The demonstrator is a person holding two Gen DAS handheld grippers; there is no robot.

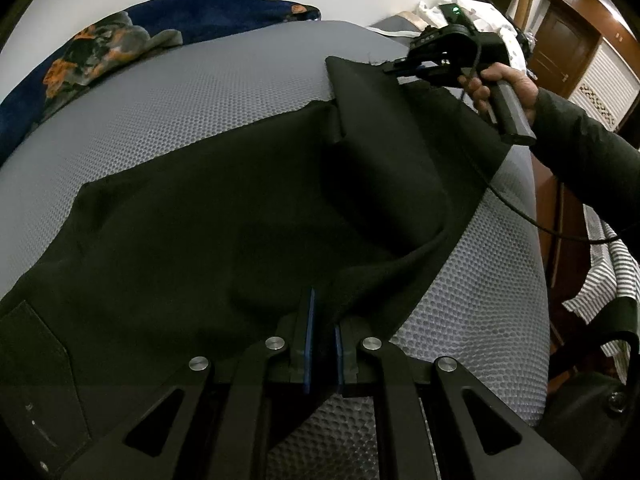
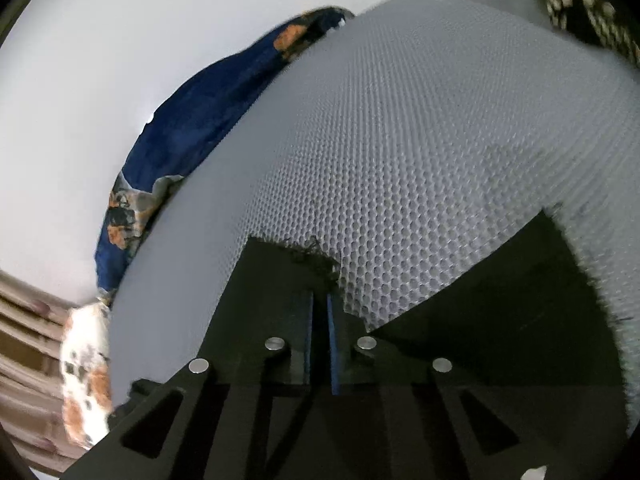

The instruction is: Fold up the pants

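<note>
A grey honeycomb-textured bed (image 1: pixel 200 92) carries the black pants (image 1: pixel 192 232), spread across its near side. A blue patterned blanket (image 1: pixel 100 48) lies along the far edge. The left hand-held gripper (image 1: pixel 322 320) pinches a pants fold; the right hand-held gripper (image 2: pixel 320 300) is pressed together on a frayed pants corner.

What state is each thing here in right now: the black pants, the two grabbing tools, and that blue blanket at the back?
Black pants: spread on the grey mattress, partly folded, far corner lifted.
Left gripper: shut on the pants' near edge.
Right gripper: shut on the pants' frayed far corner.
Blue patterned blanket: bunched against the wall.
</note>
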